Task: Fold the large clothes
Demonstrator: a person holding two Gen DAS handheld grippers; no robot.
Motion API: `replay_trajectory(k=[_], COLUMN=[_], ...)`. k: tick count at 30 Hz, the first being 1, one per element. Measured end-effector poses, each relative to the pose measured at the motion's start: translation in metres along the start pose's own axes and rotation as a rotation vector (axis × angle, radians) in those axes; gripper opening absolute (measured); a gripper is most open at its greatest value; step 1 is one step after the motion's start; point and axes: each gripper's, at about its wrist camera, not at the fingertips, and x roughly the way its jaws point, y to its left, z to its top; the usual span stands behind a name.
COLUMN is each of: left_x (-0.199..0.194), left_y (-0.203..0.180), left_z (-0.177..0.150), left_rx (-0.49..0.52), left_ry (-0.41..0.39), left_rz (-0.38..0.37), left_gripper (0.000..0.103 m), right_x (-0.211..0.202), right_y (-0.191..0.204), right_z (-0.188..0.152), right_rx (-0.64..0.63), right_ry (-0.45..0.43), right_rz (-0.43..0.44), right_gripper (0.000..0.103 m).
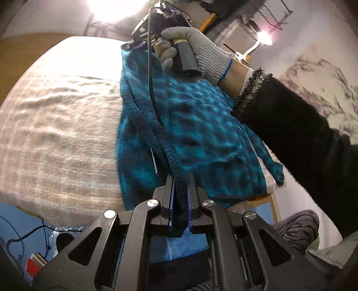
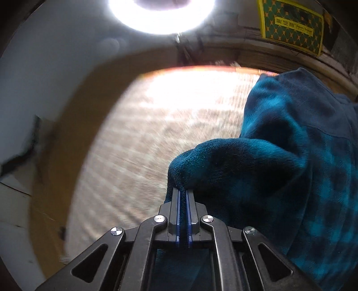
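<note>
A large blue and dark checked fleece garment [image 1: 201,125] is stretched between both grippers over a bed with a beige cover [image 1: 58,134]. My left gripper [image 1: 180,179] is shut on the garment's dark hem band, which runs away toward the other gripper. My right gripper [image 1: 134,46] shows at the top of the left wrist view, held by a gloved hand [image 1: 197,53], gripping the far end of the garment. In the right wrist view my right gripper [image 2: 183,191] is shut on a fold of the garment [image 2: 279,170], which hangs to the right.
The bed's beige cover [image 2: 156,138] lies below, with a wooden bed frame [image 2: 67,125] around it. A bright ring lamp [image 2: 161,15] glares overhead. A yellow-green box [image 2: 293,24] sits on a shelf. Cables and a red item [image 1: 33,264] lie on the floor at lower left.
</note>
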Motion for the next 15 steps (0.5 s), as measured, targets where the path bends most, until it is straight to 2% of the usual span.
replay_trajectory(k=[4,6,9,15], left_x=[0.005,0.010,0.024,0.057], left_y=[-0.023,-0.034,-0.047,-0.072], left_z=[0.000,0.000,-0.001,-0.003], left_rx=[0.055,0.095,0.119,0.161], left_ry=[0.023,0.035,0.071,0.147], left_rz=[-0.035,-0.034,-0.050,-0.077], left_gripper=[0.007,0.006,0.006,0.006], right_x=[-0.049,-0.067,-0.089,-0.099], right_y=[-0.039,-0.061,-0.104,-0.180], right_z=[-0.011,-0.019,-0.036,-0.064], right_rx=[0.080,0.114,0.181,0.305], right_ry=[-0.097,-0.137,-0.179,-0.182], right_rz=[0.142,0.177,0.194,0.163], right_gripper=[0.002,0.002,0.002,0.002])
